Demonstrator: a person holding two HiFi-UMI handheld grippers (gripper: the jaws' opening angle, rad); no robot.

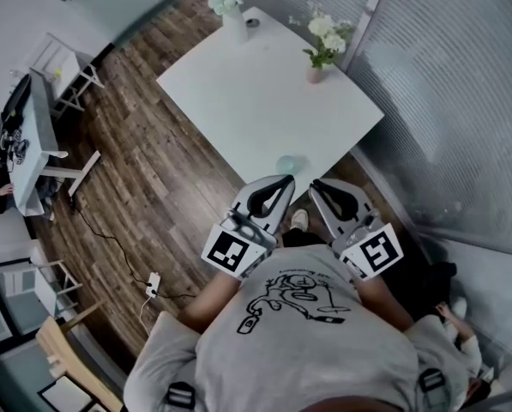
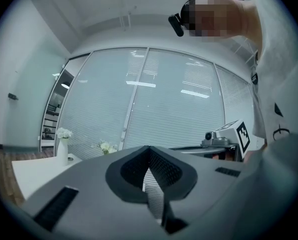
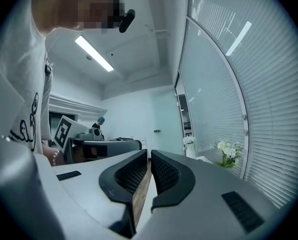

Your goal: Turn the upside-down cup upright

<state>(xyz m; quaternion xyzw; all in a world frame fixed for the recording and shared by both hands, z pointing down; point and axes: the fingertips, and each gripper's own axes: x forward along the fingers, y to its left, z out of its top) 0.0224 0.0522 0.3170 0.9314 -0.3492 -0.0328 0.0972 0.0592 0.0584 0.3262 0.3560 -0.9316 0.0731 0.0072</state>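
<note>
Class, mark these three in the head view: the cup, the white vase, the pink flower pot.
cup (image 1: 286,163): head view, middle of its top.
white vase (image 1: 235,27): head view, its body.
pink flower pot (image 1: 315,75): head view, its side.

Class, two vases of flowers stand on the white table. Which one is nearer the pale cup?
The short pink vase, by the table's right edge; the tall white vase stands at the far corner, further from the cup.

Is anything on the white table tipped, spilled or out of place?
Only the pale cup at the near edge of the table: it seems mouth-down, though too small to be sure. The white vase and pink vase stand upright; no spill.
</note>
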